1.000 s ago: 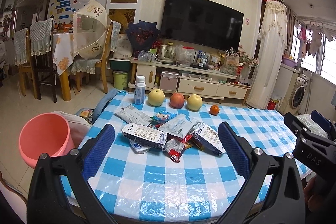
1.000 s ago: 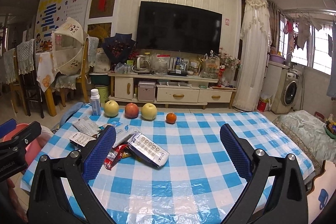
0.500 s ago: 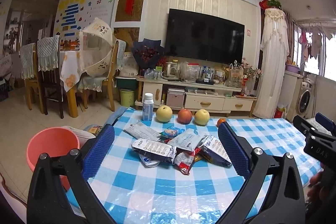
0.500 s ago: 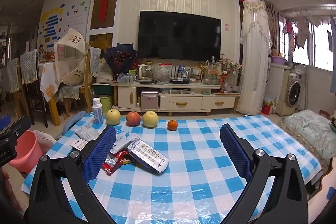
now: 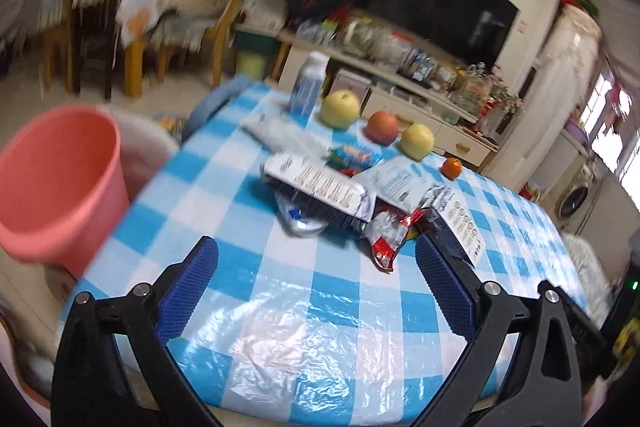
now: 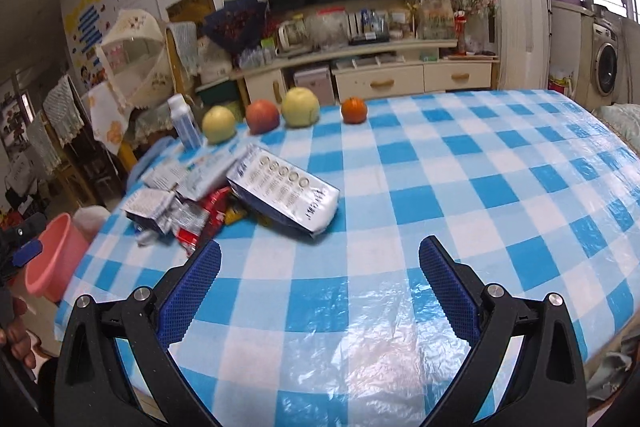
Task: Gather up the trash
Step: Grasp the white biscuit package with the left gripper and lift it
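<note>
A heap of empty snack wrappers (image 5: 340,191) lies on the blue-checked tablecloth (image 5: 304,307); it also shows in the right wrist view (image 6: 224,199). The largest is a silver and dark blue bag (image 6: 286,197). A pink bucket (image 5: 56,183) stands off the table's left edge, and it also shows at the left of the right wrist view (image 6: 54,261). My left gripper (image 5: 316,287) is open and empty, above the table just short of the heap. My right gripper (image 6: 320,287) is open and empty, below and right of the silver bag.
A small white bottle (image 6: 184,123), two yellow fruits, a red apple (image 6: 262,115) and an orange (image 6: 354,109) stand in a row at the table's far side. Beyond are a TV cabinet (image 6: 360,75), dining chairs at left and a washing machine (image 6: 604,63) at right.
Both grippers have tipped down and moved closer to the table and the heap. The left view is blurred from motion. Both stay open.
</note>
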